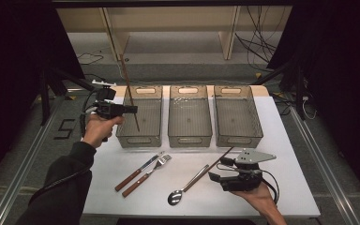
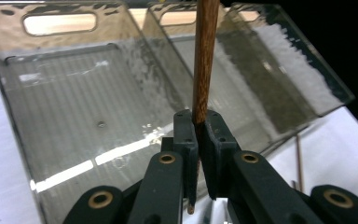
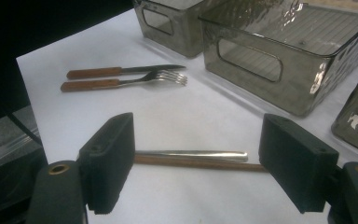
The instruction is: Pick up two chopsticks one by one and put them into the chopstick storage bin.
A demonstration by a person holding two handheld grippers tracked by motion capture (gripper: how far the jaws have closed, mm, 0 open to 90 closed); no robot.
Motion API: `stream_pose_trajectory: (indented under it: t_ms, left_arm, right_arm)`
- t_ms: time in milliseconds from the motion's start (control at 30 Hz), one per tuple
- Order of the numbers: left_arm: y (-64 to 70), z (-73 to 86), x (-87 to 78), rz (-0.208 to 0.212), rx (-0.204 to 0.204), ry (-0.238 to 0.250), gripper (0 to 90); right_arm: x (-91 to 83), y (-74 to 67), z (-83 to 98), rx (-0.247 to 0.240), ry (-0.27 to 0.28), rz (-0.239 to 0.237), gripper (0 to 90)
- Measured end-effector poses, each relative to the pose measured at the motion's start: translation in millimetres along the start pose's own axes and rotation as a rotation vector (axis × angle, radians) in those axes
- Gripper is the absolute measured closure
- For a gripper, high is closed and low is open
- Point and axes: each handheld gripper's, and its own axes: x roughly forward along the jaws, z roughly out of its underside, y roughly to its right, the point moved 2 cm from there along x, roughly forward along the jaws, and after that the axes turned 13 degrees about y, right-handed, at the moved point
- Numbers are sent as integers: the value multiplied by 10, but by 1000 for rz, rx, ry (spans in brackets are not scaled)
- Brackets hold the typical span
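Note:
My left gripper is held over the left clear bin and is shut on a brown wooden chopstick. The chopstick stands nearly upright, its lower tip down inside the bin. In the left gripper view the pads clamp the chopstick above the left bin. My right gripper sits low on the table at the front right, open. In the right gripper view its wide jaws straddle a second chopstick and the spoon handle lying side by side, touching neither.
A middle bin and a right bin stand in a row with the left one at the back of the white table top. A wooden-handled knife and fork lie at the front centre, near the spoon.

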Motion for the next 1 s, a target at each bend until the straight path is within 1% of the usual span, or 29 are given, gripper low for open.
stream_pose_trajectory:
  t_ms: [167,200,267,333,400,533,600,800,867,1000]
  left_arm:
    - [-111,24,126,-47,-7,-29,847]
    - [-133,26,142,-58,0,-35,848]
    - [-168,34,168,-72,0,-43,848]
    - [-188,49,192,-89,9,-52,847]
    - [-210,73,219,-97,14,-64,847]
    - [-250,122,266,-105,10,-92,847]
    - [-264,148,285,-112,17,-107,847]
    - [-298,215,327,-133,24,-121,845]
    - [-319,236,340,-136,18,-127,845]
    - [-333,261,349,-142,25,-140,844]
  right_arm:
    - [-2,-16,3,1,0,-10,256]
    - [-3,-18,4,-1,2,-10,254]
    - [-10,-20,3,0,4,-12,251]
    - [-12,-21,3,1,5,-12,246]
    - [-10,-22,5,2,7,-15,241]
    - [-4,-30,7,0,4,-18,237]
    - [-3,-32,8,0,4,-19,237]
    - [3,-35,13,-1,1,-22,238]
    - [3,-38,12,-3,0,-23,238]
    - [3,-39,14,-2,-2,-24,240]
